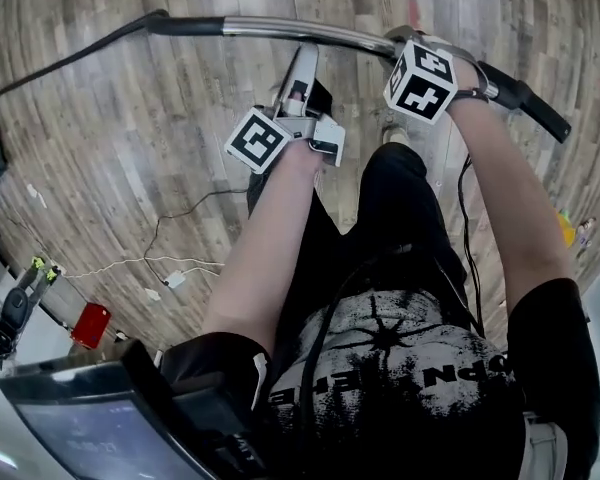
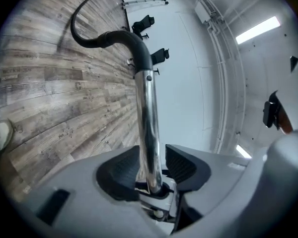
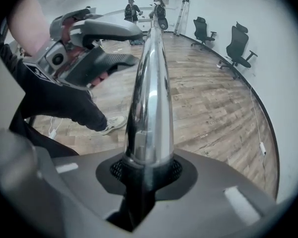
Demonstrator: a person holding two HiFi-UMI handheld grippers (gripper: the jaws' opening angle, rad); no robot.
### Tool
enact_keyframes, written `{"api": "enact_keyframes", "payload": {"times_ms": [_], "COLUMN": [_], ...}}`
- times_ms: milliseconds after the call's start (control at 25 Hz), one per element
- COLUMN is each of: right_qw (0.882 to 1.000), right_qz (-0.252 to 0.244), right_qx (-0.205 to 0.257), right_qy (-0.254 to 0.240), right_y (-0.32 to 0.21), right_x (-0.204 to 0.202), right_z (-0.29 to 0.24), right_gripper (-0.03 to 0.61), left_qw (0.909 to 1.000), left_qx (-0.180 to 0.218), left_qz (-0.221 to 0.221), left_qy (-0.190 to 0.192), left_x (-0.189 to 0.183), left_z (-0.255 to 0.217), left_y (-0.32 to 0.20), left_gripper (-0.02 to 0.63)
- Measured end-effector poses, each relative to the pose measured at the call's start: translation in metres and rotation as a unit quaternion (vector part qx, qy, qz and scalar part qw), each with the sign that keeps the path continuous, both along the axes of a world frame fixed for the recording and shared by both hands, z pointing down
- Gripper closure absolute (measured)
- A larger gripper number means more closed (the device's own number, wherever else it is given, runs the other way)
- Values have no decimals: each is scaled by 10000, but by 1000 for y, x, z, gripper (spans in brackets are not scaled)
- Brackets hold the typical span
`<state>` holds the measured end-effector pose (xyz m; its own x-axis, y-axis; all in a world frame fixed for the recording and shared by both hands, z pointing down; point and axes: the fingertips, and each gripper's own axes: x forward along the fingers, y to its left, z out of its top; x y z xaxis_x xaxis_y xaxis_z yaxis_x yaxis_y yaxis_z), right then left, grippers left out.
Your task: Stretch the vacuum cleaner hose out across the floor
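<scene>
The vacuum's chrome tube (image 1: 280, 28) runs across the top of the head view above the wooden floor. Its black hose (image 1: 70, 58) trails off to the left, and a black handle (image 1: 525, 98) sticks out to the right. My left gripper (image 1: 306, 66) reaches up to the tube's middle. In the left gripper view the tube (image 2: 148, 113) stands between the jaws of the left gripper (image 2: 151, 168), with a gap at the right pad, so it is open. The hose (image 2: 97, 38) curves away beyond it. My right gripper (image 1: 404, 42) points down, shut on the tube (image 3: 151, 83) near the handle. In the right gripper view both pads of the right gripper (image 3: 148, 170) press on the tube.
Thin cables (image 1: 170, 238) and a white plug (image 1: 175, 280) lie on the floor at the left, near a red object (image 1: 90, 325). A screen (image 1: 90, 418) fills the lower left corner. My shoe (image 3: 111, 124) stands under the tube. Office chairs (image 3: 238, 46) and two people (image 3: 131, 9) are at the far wall.
</scene>
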<state>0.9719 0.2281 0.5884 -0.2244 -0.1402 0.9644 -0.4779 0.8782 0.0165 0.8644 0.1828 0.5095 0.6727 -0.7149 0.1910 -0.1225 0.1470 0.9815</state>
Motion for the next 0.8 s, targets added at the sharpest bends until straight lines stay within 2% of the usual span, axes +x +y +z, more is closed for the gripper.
{"api": "enact_keyframes", "payload": {"times_ms": [80, 120, 160, 240, 320, 440, 520, 560, 600, 720, 800], "right_qw": [9998, 9996, 9994, 9989, 9985, 9972, 9966, 9967, 9968, 9975, 9977], "right_qz": [-64, -91, -102, -103, -154, -311, -334, -307, -262, -82, 9], "right_qx": [124, 179, 233, 339, 433, 627, 724, 738, 737, 700, 679], "right_qy": [140, 197, 242, 290, 292, 263, 202, 168, 140, 50, -45], "right_y": [-7, -10, -13, -19, -21, -21, -22, -22, -22, -23, -24], "right_x": [15, 22, 30, 43, 52, 64, 71, 75, 80, 94, 97], "right_z": [20, 32, 46, 77, 111, 171, 215, 239, 262, 326, 361], "right_gripper": [492, 492, 492, 492, 492, 494, 494, 495, 495, 495, 497], "left_qw": [9975, 9919, 9809, 9452, 9068, 8535, 8147, 8012, 7979, 8178, 8228], "left_qx": [390, 814, 1348, 2319, 2982, 3743, 4188, 4342, 4424, 4458, 4490], "left_qz": [494, 855, 1281, 2131, 2743, 3301, 3612, 3700, 3696, 3331, 3116], "left_qy": [-336, -470, -576, -858, -1161, -1498, -1743, -1804, -1760, -1465, -1558], "left_x": [0, 6, 16, 37, 52, 72, 83, 85, 86, 79, 70], "left_z": [13, 14, 13, 13, 25, 53, 74, 84, 91, 97, 96], "left_y": [6, 5, 3, 1, 2, 3, 6, 7, 6, -7, -13], "left_gripper": [520, 583, 614, 614, 614, 614, 614, 614, 614, 614, 614]}}
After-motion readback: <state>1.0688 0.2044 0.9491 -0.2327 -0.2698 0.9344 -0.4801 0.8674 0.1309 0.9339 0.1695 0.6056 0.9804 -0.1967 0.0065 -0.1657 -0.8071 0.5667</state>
